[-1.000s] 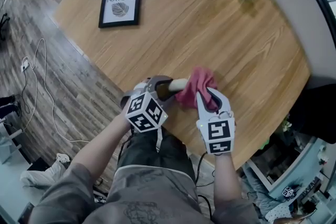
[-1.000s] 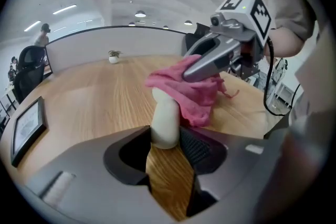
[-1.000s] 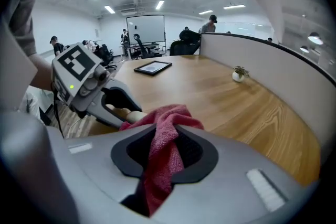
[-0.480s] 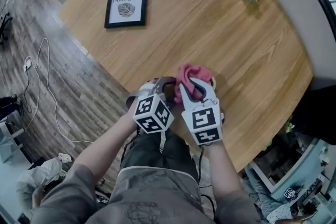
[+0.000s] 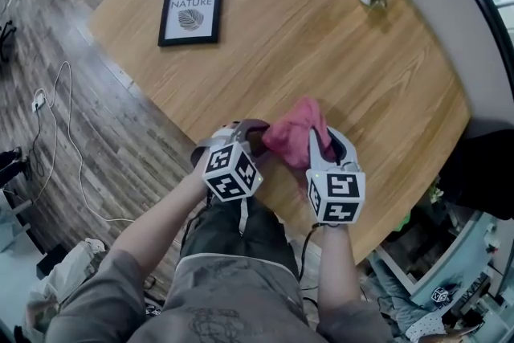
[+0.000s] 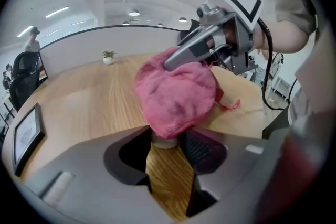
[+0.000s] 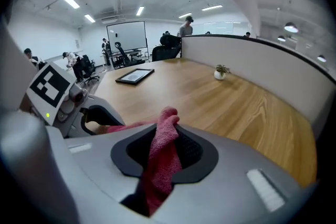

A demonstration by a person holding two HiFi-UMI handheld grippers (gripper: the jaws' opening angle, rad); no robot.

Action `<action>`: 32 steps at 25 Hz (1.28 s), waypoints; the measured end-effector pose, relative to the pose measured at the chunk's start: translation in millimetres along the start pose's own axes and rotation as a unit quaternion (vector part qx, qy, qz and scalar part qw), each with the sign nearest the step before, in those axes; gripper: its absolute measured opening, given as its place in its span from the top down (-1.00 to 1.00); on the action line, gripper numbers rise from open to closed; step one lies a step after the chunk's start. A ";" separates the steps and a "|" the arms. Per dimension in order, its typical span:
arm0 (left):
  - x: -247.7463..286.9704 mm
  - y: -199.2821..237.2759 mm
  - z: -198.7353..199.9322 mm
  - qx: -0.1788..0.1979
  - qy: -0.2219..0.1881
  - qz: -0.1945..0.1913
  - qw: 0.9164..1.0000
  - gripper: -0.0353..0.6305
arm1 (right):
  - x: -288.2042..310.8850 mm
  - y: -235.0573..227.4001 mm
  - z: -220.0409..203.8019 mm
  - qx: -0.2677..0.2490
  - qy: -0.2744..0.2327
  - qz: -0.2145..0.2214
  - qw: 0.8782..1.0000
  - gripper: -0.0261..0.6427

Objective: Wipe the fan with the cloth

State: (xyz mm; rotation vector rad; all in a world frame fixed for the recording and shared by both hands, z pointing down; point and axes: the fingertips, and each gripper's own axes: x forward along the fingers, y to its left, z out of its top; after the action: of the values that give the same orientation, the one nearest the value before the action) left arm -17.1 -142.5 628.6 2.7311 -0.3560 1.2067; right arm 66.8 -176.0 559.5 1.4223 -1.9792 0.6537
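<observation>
left claw (image 6: 166, 136) grips the fan (image 6: 163, 141) by its handle. right claw (image 7: 167, 139) pinches the cloth (image 6: 176, 97) draped over the fan. i judge the cloth limp and the fan light: keep hold at the handle.

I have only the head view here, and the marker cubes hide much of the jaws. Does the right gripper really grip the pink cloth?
Observer: Yes. In the right gripper view the right gripper is closed on a fold of the pink cloth.
Operator: And the left one, what does it hold?
Observer: In the left gripper view the left gripper clamps a pale round stem, apparently the fan handle.
Operator: Is anything above that handle bare?
Observer: No. In that view, the cloth is draped over everything above the jaws.
</observation>
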 end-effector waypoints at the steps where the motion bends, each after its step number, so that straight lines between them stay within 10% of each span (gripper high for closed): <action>1: 0.1 0.2 0.0 -0.001 0.002 0.001 1.000 0.37 | -3.7 -6.5 -3.2 0.000 0.004 -0.007 1.000 0.68; 16: -41.0 7.6 22.9 -0.046 0.023 0.038 0.998 0.08 | -100.7 -48.2 63.4 -0.012 -0.061 -0.015 0.998 0.68; 24: -131.7 31.3 101.8 -0.038 -0.065 0.111 0.991 0.28 | -179.0 -37.6 146.4 -0.028 -0.175 -0.019 0.984 0.68; 32: -241.2 45.1 202.7 0.006 -0.190 0.186 0.964 0.41 | -267.5 -8.5 213.1 -0.055 -0.289 -0.012 0.956 0.68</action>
State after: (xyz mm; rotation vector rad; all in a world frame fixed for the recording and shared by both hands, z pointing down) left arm -42.4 -191.1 315.0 2.9877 -0.9434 0.7296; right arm 98.3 -152.3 219.6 1.6978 -2.3808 0.1072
